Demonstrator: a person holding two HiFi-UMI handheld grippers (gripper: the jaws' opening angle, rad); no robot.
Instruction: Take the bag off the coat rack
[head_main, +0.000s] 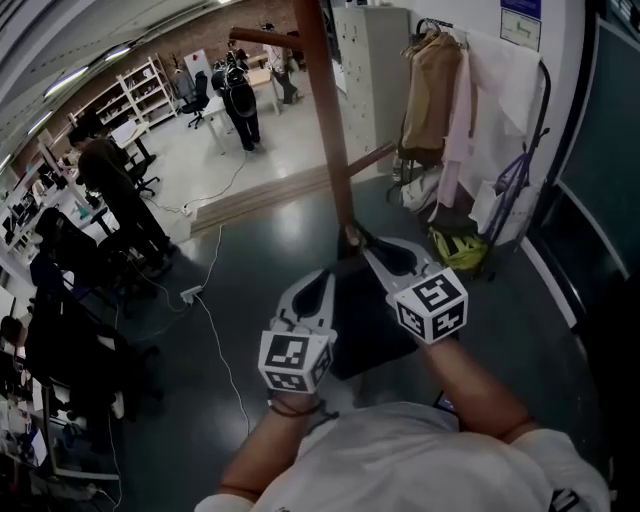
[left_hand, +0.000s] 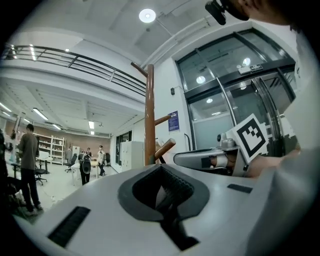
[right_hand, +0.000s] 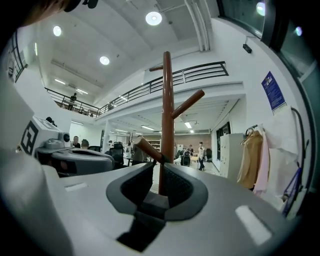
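Observation:
The brown wooden coat rack (head_main: 325, 110) stands straight ahead; its pole (right_hand: 167, 110) and pegs fill the middle of the right gripper view. A dark bag (head_main: 365, 335) hangs low between my two grippers. My right gripper (head_main: 355, 238) has its tips at a short peg (right_hand: 145, 148), and its jaws (right_hand: 157, 165) look shut on the bag's dark strap with a thin gap above it. My left gripper (head_main: 326, 273) sits just left of the bag, shut and empty (left_hand: 160, 167), pointing at the pole (left_hand: 149, 115).
A clothes rail with hanging coats (head_main: 440, 90) stands at the right by the wall, with a yellow-green item (head_main: 455, 245) on the floor below it. A white cable (head_main: 215, 320) runs across the dark floor. People stand at the left (head_main: 110, 180) and far back.

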